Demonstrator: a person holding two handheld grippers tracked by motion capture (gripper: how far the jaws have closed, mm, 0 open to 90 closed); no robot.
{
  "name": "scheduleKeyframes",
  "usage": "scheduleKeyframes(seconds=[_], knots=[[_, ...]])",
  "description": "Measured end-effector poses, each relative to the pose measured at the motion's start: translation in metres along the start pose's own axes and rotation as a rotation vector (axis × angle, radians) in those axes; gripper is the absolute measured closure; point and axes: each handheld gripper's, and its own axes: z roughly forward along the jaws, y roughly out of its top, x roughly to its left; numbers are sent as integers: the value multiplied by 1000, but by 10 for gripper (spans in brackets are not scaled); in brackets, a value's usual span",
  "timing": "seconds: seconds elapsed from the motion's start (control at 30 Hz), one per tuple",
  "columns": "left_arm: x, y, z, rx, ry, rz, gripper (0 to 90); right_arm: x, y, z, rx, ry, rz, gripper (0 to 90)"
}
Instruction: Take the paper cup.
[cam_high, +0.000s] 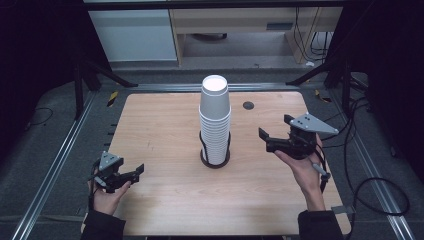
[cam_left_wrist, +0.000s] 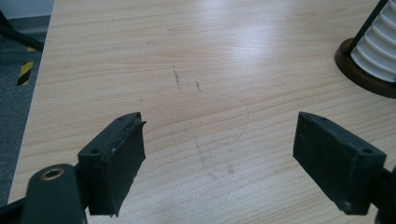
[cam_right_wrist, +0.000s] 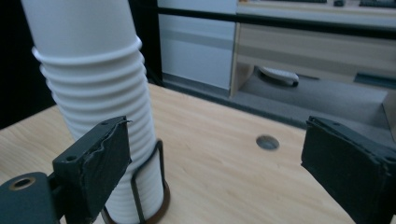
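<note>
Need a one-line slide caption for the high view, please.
Both open grippers, left and right, flank a tall stack of white paper cups in its dark holder on the wooden table.

We see a tall stack of white cups (cam_high: 215, 117) in the middle of the bench (cam_high: 165, 200), with our left claw (cam_high: 134, 173) and right claw (cam_high: 274, 134) open on each side.

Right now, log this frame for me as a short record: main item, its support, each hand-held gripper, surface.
main item: stack of white paper cups, upside down, upright
support: dark ring holder at table centre
left hand-held gripper: open, holding nothing, apart from the cups
right hand-held gripper: open, holding nothing, facing the cups
surface: wooden table, small round hole behind the cups
</note>
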Motion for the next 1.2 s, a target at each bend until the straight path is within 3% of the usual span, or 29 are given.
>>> scheduleKeyframes(seconds=[0.23,0.43,0.63,0.83,1.2], knots=[[-8,1,2,5,-21,29,161,18,35,12,-39,46,-55,85],[-10,1,4,14,-23,48,160,32,56,25,-89,119,-34,86],[-9,0,5,16,-20,37,159,51,63,46,-108,180,-34,78],[-13,-1,9,29,-23,56,161,66,69,63,-116,214,-41,74],[-16,2,9,19,-30,63,164,79,66,97,-103,233,-25,72]])
